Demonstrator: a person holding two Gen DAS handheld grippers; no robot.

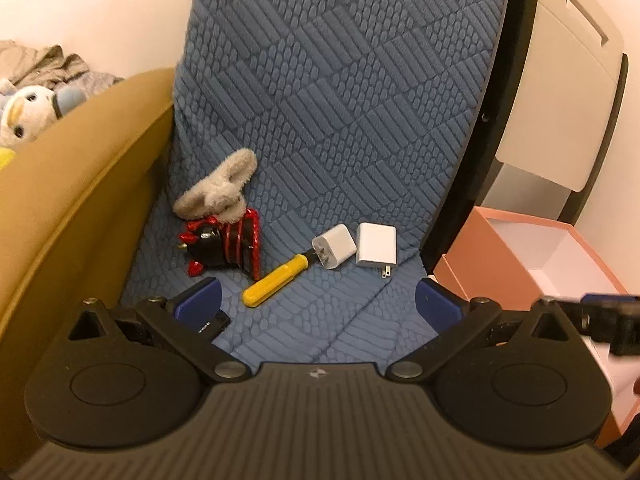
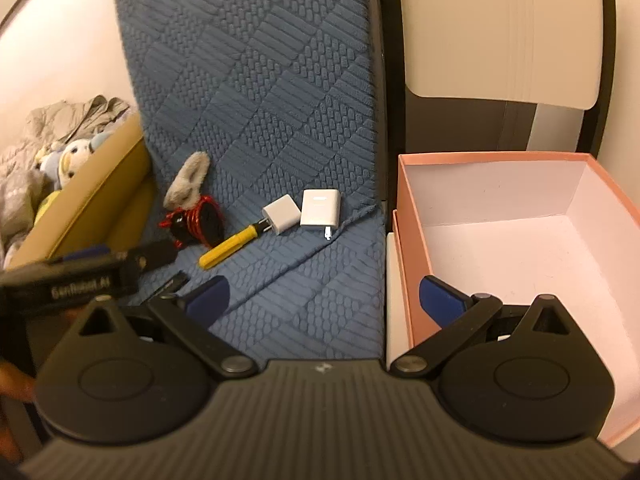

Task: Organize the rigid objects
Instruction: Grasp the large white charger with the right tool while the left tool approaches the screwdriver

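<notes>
Both grippers, left and right, hovering with jaws spread wide, gripping nothing; 2 white chargers, yellow screwdriver lying on blue mattress, pink box sitting beside it

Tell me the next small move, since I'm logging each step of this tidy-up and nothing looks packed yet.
Probably ease the right hand-held gripper forward toward the flat white rectangular charger. Both hand-held grippers are open and empty, the pink cardboard box holds nothing, and that charger lies nearest the box on the blue quilted cushion, beside the smaller white cube charger.
</notes>
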